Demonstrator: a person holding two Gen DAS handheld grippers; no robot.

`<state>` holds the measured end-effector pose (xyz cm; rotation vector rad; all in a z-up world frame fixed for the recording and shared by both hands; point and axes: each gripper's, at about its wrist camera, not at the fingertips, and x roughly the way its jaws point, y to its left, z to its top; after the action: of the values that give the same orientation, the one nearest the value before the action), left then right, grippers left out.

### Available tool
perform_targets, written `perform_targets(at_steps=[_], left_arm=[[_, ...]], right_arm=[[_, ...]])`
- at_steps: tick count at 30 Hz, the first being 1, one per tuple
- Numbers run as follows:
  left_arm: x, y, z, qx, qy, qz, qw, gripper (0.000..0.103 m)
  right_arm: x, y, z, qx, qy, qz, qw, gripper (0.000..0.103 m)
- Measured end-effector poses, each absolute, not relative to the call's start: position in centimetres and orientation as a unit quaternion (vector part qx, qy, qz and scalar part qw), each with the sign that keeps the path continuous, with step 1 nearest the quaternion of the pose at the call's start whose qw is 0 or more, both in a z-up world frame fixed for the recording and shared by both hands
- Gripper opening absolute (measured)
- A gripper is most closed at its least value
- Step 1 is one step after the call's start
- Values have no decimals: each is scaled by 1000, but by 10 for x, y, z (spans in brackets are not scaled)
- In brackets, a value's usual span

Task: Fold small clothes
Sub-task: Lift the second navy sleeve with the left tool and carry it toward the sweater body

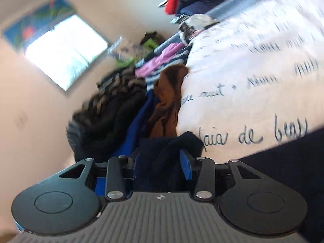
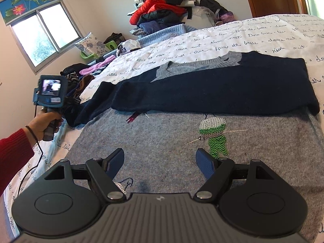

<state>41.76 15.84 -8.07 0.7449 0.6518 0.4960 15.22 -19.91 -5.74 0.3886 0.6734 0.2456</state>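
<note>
Sweater [image 2: 202,133], small, grey knit with navy sleeves and a green-and-white sequin figure on the front; lies flat on the bed [image 2: 232,38]. One navy sleeve [image 2: 212,89] is folded across the chest, below the grey neckline; the other trails toward the bed's edge.

Left gripper [image 1: 162,162]: pads pinching a bunch of navy fabric [image 1: 172,147] at that trailing sleeve's end, by the edge of the bed. Picture blurred. Seen from the right wrist, a hand [image 2: 43,124] with a red cuff holds its handle.

Right gripper [image 2: 160,162]: fingers spread wide over the grey front, nothing between them.

Bed cover: white, printed with handwritten script.

Loose clothes [image 1: 162,93], brown, blue, pink, striped: heaped beside the bed.

Clothes pile [image 2: 162,10], red and dark: far end, against the wall.

Window [image 2: 40,38]: left wall, under a lotus-print blind.
</note>
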Motion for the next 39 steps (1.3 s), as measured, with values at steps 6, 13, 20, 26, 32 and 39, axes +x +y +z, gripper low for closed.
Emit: perform_targets(at_steps=[6, 13, 20, 26, 32, 39], left_arm=[[406, 194, -51, 199, 299, 270, 893, 12], [353, 272, -2, -21, 254, 293, 922, 10], [303, 358, -9, -223, 282, 282, 890, 10], [257, 411, -47, -468, 248, 225, 818, 17], [242, 407, -52, -528, 194, 170, 809, 65], [257, 396, -55, -534, 180, 161, 810, 63]], right_arm=[[151, -198, -58, 188, 330, 119, 917, 78], [149, -201, -60, 197, 331, 115, 916, 78], [144, -201, -59, 196, 329, 120, 916, 78], [145, -203, -59, 199, 330, 121, 915, 78], [144, -200, -59, 194, 333, 122, 915, 78], [142, -196, -56, 186, 333, 124, 916, 78]])
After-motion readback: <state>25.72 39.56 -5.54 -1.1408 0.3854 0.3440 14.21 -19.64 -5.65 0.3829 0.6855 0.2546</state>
